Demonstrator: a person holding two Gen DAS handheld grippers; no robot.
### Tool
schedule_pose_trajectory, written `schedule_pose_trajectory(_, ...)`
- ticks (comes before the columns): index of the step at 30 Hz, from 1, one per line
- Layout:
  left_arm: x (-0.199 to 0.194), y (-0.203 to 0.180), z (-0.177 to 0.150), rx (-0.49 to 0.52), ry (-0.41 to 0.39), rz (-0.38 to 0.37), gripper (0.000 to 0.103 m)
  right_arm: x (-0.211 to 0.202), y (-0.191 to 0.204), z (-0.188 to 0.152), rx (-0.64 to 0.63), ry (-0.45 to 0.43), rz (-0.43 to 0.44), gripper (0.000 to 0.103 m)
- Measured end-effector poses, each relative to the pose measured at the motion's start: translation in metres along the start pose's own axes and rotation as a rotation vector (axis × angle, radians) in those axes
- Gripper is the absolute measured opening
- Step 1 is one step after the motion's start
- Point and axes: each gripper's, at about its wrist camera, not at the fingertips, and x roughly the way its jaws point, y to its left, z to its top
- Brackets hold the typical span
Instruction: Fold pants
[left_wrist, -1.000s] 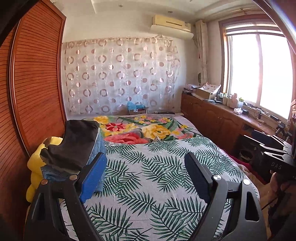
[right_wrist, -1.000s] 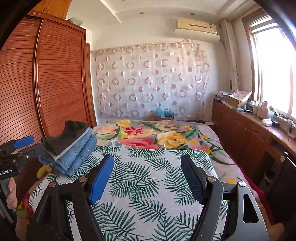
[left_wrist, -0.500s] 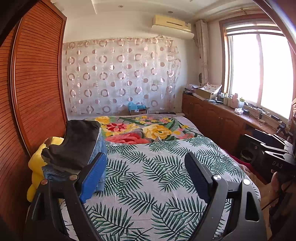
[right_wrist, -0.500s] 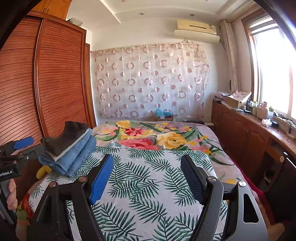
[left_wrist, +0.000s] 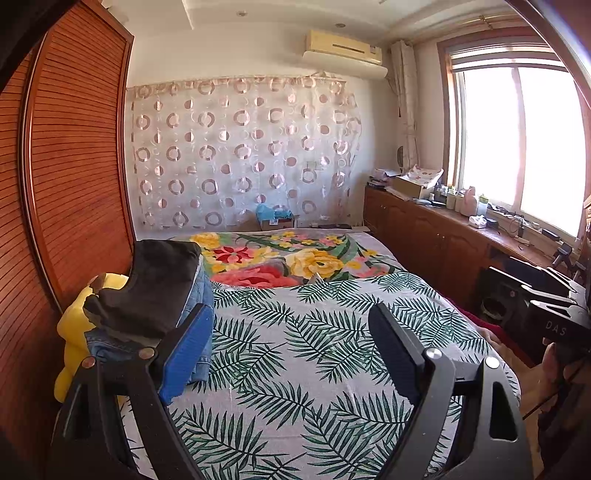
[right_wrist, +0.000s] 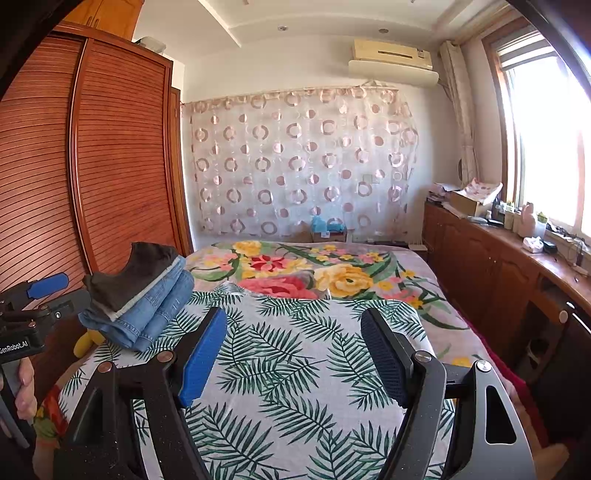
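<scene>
Looking across the bed: both views faced a bed (left_wrist: 295, 332) under a palm-leaf sheet, a floral blanket (left_wrist: 288, 258) beyond it in mid-frame.
Pants: a folded stack of pants (right_wrist: 147, 299) lay at the left edge of the bed, blue denim pairs below and a dark pair on top; in the left wrist view the same stack (left_wrist: 155, 291) sat at centre left, just behind the blue pad.
Left tool: the left tool (left_wrist: 291, 343) stood with its jaws wide apart at the bottom of its own view, nothing between them but the sheet below; it also showed at the left edge of the right wrist view (right_wrist: 33, 317), gripped by a hand (right_wrist: 22, 391) cut off by the frame.
Right tool: the right tool (right_wrist: 291, 350) likewise had its jaws apart and held nothing.
Containers: a cardboard box (left_wrist: 412, 184) rested on the wooden desk (left_wrist: 480, 232) under the window at the right, with patterned paper or cloth lying over it; its contents could not be made out. A second small box (left_wrist: 277, 221) stood past the foot of the blanket with something blue on top, too small to identify.
Hidden or unclear: a yellow soft object (left_wrist: 74, 332) was mostly covered by the pants stack. Bottles and small items on the desk were washed out by window glare. Dark equipment (left_wrist: 546, 306) at the right edge was cropped.
</scene>
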Motion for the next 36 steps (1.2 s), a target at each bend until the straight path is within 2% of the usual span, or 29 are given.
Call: schedule_pose_trajectory(36,-0.0028,0.0043,-0.0005,-0.003,-0.005,0.006,0.087,-0.0020,0.0009,-0.0048,0.001,-0.001,-0.005,0.077)
